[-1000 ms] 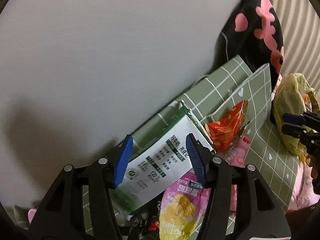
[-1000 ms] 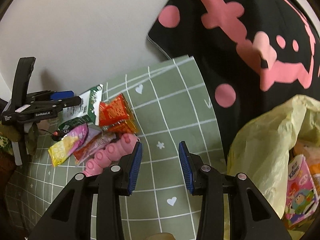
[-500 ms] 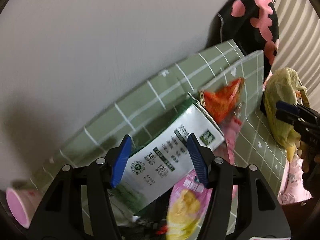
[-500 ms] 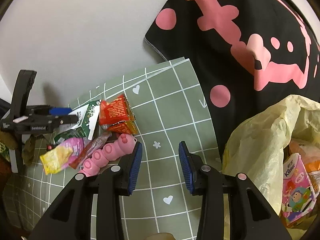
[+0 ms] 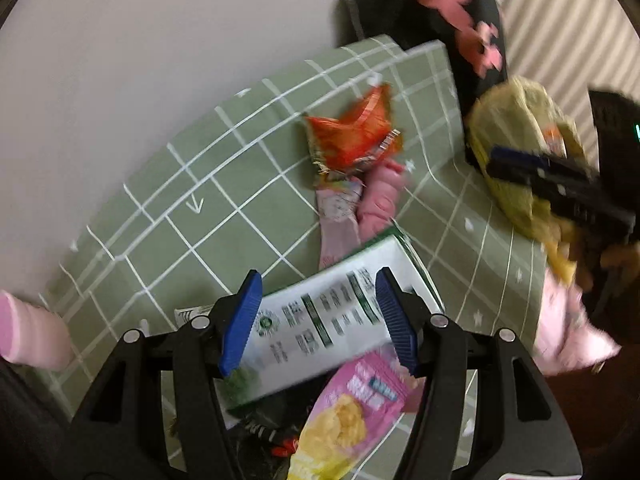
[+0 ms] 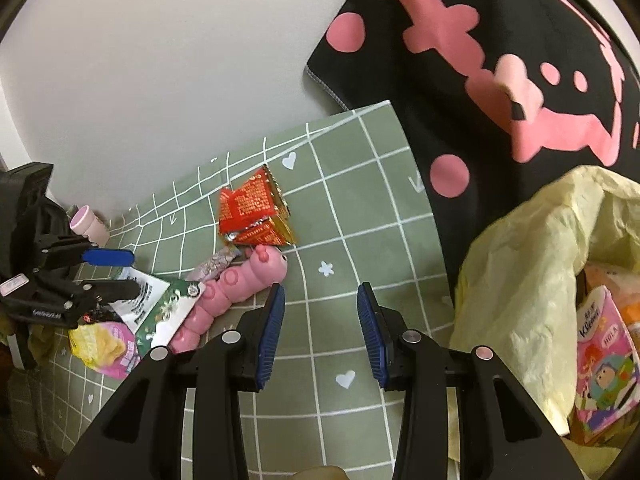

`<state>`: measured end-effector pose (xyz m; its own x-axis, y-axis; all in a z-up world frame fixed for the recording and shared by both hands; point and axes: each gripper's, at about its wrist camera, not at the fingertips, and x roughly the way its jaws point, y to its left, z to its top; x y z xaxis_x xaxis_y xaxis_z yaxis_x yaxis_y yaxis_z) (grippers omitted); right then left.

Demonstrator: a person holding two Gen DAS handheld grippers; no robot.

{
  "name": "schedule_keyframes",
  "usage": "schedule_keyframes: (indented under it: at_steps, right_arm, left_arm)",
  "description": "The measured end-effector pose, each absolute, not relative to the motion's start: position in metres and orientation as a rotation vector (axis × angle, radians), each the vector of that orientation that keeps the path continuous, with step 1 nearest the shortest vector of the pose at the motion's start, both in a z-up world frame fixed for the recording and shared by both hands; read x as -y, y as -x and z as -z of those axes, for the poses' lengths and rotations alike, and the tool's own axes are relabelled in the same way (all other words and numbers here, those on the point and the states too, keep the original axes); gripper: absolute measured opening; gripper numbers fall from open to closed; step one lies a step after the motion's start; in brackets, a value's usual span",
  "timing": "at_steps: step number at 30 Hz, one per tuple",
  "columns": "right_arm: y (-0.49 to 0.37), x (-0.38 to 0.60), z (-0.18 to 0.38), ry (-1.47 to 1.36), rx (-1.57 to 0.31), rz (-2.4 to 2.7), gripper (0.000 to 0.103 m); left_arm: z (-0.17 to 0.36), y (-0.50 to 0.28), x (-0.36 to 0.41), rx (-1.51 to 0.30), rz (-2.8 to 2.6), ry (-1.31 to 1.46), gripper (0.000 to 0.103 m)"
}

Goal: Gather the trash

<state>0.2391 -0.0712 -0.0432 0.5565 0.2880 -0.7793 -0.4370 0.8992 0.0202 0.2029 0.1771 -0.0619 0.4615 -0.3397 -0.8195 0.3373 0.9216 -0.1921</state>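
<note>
Over the green checked sheet (image 6: 360, 208), left gripper (image 5: 318, 316) grips a white-and-green packet (image 5: 320, 320).
Its pads clamp the packet's two edges at a medium opening. Right gripper (image 6: 322, 332) hangs half open and empty beside the yellow trash bag (image 6: 532, 272). Red wrapper (image 6: 252, 208) and pink snack bag (image 5: 352, 412) lie on the sheet.

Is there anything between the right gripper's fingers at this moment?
No. In the right wrist view the right gripper has nothing between its blue pads, only the green checked sheet behind them.
</note>
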Motion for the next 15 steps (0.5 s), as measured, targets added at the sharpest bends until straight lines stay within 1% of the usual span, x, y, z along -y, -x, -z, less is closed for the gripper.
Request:
schedule_keyframes:
  at_steps: [2, 7, 15]
  right_arm:
    - [-0.236, 0.078, 0.04, 0.173, -0.874, -0.427, 0.036]
    - [-0.236, 0.083, 0.035, 0.153, -0.861, -0.457, 0.036]
    - [-0.273, 0.019, 0.046, 0.251, -0.814, -0.573, 0.036]
  left_arm:
    - [0.054, -0.198, -0.181, -0.991, 0.388, -0.001, 0.056]
    - [0.045, -0.181, -0.208, -0.943, 0.172, 0.15, 0.056]
    - [0.046, -0.133, -0.216, -0.877, 0.084, 0.214, 0.056]
